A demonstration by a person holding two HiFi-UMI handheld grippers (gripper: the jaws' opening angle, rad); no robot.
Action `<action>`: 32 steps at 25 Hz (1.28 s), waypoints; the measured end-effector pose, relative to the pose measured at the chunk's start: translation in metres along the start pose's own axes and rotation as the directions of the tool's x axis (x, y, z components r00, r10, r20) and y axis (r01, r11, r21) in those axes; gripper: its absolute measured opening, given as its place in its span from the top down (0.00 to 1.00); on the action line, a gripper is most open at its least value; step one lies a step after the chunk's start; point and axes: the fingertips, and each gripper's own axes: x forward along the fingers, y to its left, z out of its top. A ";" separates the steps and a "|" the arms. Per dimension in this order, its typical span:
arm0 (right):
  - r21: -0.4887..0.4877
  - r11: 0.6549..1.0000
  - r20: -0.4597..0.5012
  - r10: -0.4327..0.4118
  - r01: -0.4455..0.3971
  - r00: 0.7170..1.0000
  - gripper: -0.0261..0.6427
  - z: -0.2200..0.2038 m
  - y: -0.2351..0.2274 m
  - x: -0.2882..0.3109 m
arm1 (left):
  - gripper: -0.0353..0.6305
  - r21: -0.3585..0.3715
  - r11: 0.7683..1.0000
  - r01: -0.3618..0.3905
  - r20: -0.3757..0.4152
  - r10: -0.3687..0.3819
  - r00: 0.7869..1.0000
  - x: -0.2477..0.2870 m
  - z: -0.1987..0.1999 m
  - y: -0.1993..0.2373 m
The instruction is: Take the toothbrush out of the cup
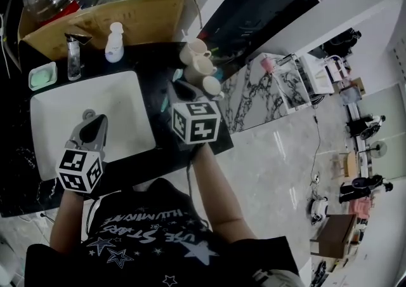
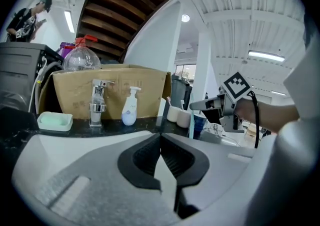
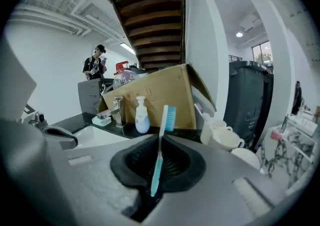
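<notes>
Two tools: our right tool (image 3: 161, 140) grips brush (image 3: 160, 156) by handle; left tool (image 2: 160, 138) clenched, empty. Brush light, thin, slippery.

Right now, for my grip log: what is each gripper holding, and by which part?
The right gripper holds the toothbrush by its handle, bristle head sticking up past the jaws. The left gripper is shut on nothing.

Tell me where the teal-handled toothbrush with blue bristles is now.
The teal-handled toothbrush is clamped in the right gripper, bristle end sticking out past the jaws. In the right gripper view it shows between the white pump bottle and the white cups.
</notes>
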 end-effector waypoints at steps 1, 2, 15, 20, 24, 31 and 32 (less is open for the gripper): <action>0.019 1.000 -0.018 0.017 -0.016 1.000 0.92 -0.003 0.002 0.005 | 0.93 -0.001 1.000 -0.005 0.001 0.005 1.000 -0.001 0.001 0.001; 0.035 0.999 -0.032 0.032 -0.031 0.999 0.92 -0.005 0.004 0.011 | 0.93 -0.002 1.000 -0.012 0.003 0.012 1.000 -0.001 0.001 0.002; 0.246 0.967 -0.170 0.111 -0.066 0.979 0.93 -0.035 0.005 0.097 | 0.93 -0.042 0.996 -0.083 0.003 0.083 0.997 0.020 0.005 0.025; 0.264 0.963 -0.234 0.118 -0.053 0.965 0.92 -0.053 0.006 0.119 | 0.93 -0.036 0.997 -0.071 -0.018 0.070 0.997 0.034 0.000 0.028; 0.250 0.968 -0.282 0.106 -0.033 0.954 0.92 -0.068 0.007 0.131 | 0.93 -0.042 0.997 -0.066 -0.031 0.065 0.997 0.039 -0.006 0.033; 0.193 0.981 -0.337 0.045 0.023 0.940 0.91 -0.080 0.007 0.137 | 0.93 -0.064 0.997 -0.044 -0.041 0.042 0.998 0.042 -0.011 0.035; 0.186 0.982 -0.341 0.045 0.021 0.939 0.90 -0.080 0.009 0.138 | 0.93 -0.066 0.997 -0.042 -0.041 0.040 0.998 0.042 -0.012 0.036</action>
